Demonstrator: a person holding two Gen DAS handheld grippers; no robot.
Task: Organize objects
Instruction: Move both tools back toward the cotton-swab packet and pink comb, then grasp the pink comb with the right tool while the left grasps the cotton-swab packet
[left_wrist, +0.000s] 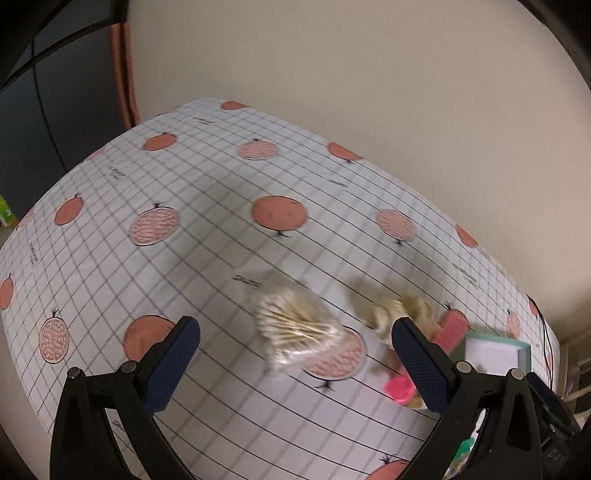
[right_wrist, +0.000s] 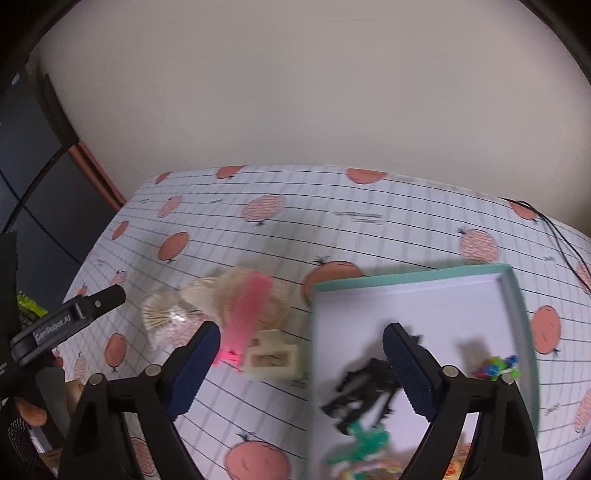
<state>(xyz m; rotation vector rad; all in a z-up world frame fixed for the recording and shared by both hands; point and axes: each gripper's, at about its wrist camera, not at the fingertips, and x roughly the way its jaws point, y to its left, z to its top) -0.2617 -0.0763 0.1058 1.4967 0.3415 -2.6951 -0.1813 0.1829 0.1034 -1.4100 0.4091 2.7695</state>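
Note:
A clear bag of cotton swabs (left_wrist: 299, 328) lies on the tablecloth, and my left gripper (left_wrist: 293, 323) hovers open over it, one finger on each side and nothing held. Right of the bag lie a cream shell-like piece (left_wrist: 391, 310), a pink comb (left_wrist: 450, 328) and a teal box (left_wrist: 495, 350). In the right wrist view my right gripper (right_wrist: 301, 328) is open and empty, straddling the left wall of the teal box (right_wrist: 424, 306). The box holds a black toy (right_wrist: 365, 391), a green toy (right_wrist: 365, 443) and a small multicoloured piece (right_wrist: 495, 365). The comb (right_wrist: 247, 314), a cream block (right_wrist: 273, 356) and the swab bag (right_wrist: 162, 321) lie left of it.
The table wears a white grid cloth with orange fruit prints (left_wrist: 280, 214) and stands against a beige wall. A black cable (right_wrist: 561, 243) runs over the far right corner. The left gripper's black body (right_wrist: 70, 321) shows at the left of the right wrist view. Dark furniture stands beyond the table's left edge.

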